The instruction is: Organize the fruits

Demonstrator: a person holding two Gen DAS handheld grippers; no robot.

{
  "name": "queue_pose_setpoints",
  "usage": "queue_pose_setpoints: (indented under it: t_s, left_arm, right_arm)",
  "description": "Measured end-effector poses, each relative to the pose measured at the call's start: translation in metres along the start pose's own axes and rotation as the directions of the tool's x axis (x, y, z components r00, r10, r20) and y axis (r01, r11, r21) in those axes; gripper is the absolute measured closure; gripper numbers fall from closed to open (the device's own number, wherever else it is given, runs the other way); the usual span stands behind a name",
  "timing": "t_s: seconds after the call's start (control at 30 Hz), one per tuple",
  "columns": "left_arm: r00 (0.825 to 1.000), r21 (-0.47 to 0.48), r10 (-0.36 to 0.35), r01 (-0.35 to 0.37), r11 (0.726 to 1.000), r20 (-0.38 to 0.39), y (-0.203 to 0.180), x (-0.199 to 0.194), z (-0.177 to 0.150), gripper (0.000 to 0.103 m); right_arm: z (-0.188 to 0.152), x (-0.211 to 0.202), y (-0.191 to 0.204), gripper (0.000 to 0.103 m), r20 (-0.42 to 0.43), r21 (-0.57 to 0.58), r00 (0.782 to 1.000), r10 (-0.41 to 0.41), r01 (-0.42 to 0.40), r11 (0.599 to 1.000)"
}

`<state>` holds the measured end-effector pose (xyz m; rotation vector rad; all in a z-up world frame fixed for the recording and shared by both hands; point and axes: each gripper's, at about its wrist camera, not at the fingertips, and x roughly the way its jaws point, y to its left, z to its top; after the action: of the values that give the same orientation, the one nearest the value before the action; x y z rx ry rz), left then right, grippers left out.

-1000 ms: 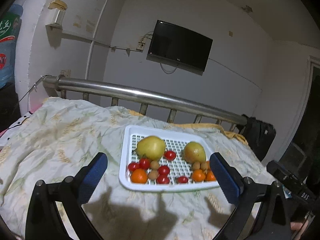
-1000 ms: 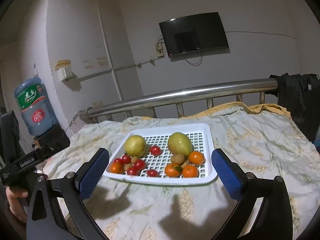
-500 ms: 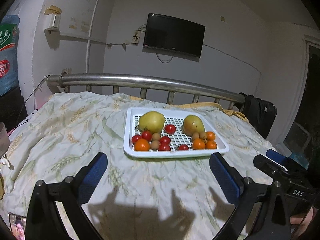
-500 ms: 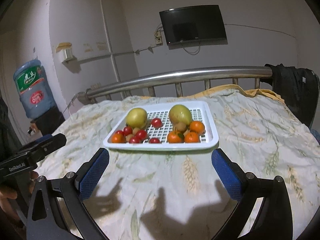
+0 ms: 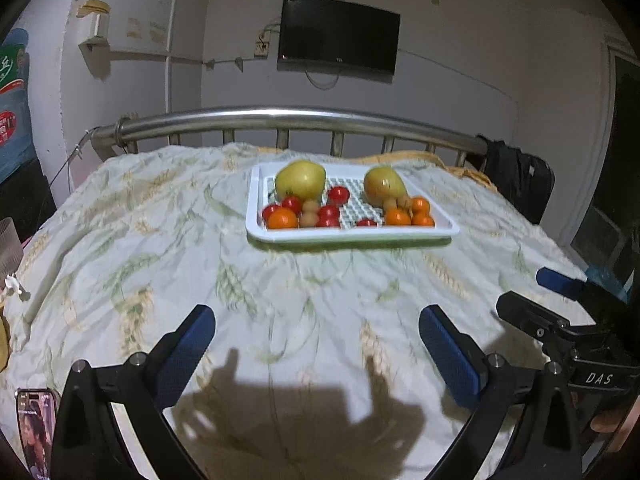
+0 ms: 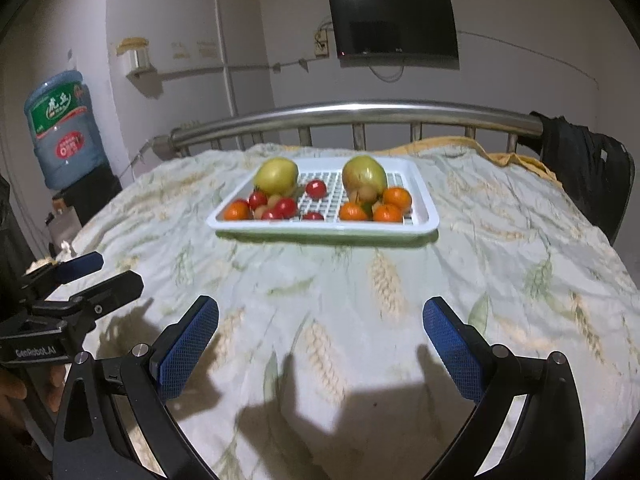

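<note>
Two claws, left claw and right claw, both spread wide (holding nothing), white tray well apart near bed rail

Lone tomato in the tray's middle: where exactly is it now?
In the right wrist view the tomato sits on the tray grid between the two pears, apart from both.

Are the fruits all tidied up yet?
Looks nearly done: all the fruit sits in the white tray on the bed, pears at the back and oranges mostly grouped right. Left tongs and right tongs are open, holding nothing. Maybe the lone orange remains.
</note>
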<state>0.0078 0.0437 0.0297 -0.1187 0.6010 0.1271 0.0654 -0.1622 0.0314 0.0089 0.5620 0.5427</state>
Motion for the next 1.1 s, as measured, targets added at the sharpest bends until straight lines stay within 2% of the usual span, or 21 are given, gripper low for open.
queue_pose_setpoints:
  t_s: [0.57, 1.1]
  left_arm:
    - [0.989, 0.036, 0.026, -0.021, 0.999, -0.144, -0.003, 0.027, -0.028, 0.000]
    - [0.960, 0.040, 0.047, -0.037, 0.999, -0.277, -0.002, 0.060, -0.041, 0.000]
  right_arm:
    - [-0.027, 0.017, 0.005, 0.000, -0.138, -0.026, 0.989, -0.058, 0.055, 0.998]
    - [-0.043, 0.045, 0.000, 0.000, -0.271, -0.037, 0.956, -0.111, 0.105, 0.994]
